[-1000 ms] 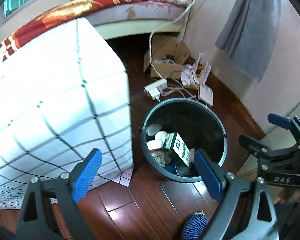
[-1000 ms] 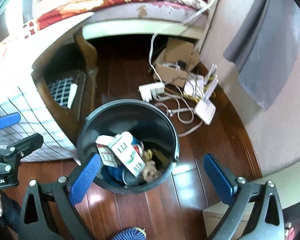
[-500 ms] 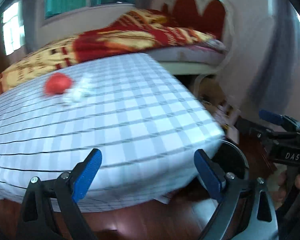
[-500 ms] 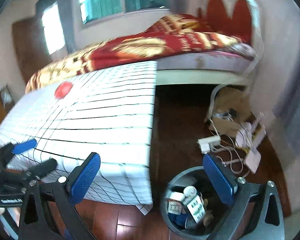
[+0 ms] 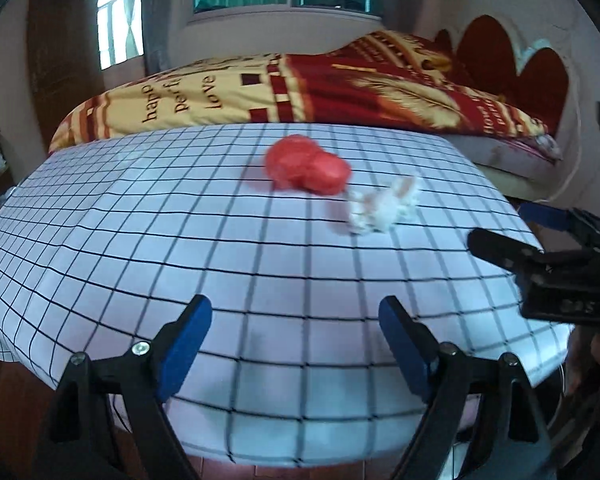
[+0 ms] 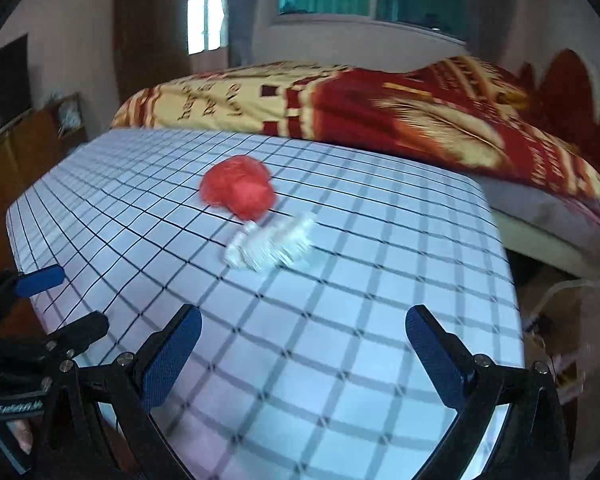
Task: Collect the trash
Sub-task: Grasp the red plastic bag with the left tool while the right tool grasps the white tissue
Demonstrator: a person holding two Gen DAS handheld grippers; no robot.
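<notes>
A crumpled red bag (image 5: 306, 170) (image 6: 238, 192) and a white paper wad (image 5: 384, 206) (image 6: 270, 242) lie close together on the table with the white grid cloth (image 5: 180, 240) (image 6: 380, 280). My left gripper (image 5: 296, 344) hovers over the table's near edge, well short of both; its jaws are closing with nothing between them. My right gripper (image 6: 304, 352) stands open and empty above the cloth, nearer the white wad. Each gripper also shows at the side of the other's view.
A bed with a red and yellow blanket (image 5: 340, 88) (image 6: 380, 108) stands right behind the table. Cables (image 6: 548, 300) trail on the floor at the right. A wooden cabinet (image 6: 24, 140) stands at the left. Windows are at the back.
Both grippers have swung up and left from the black trash bin on the floor to the table top. The bin has left both views; the red bag and white wad have come in.
</notes>
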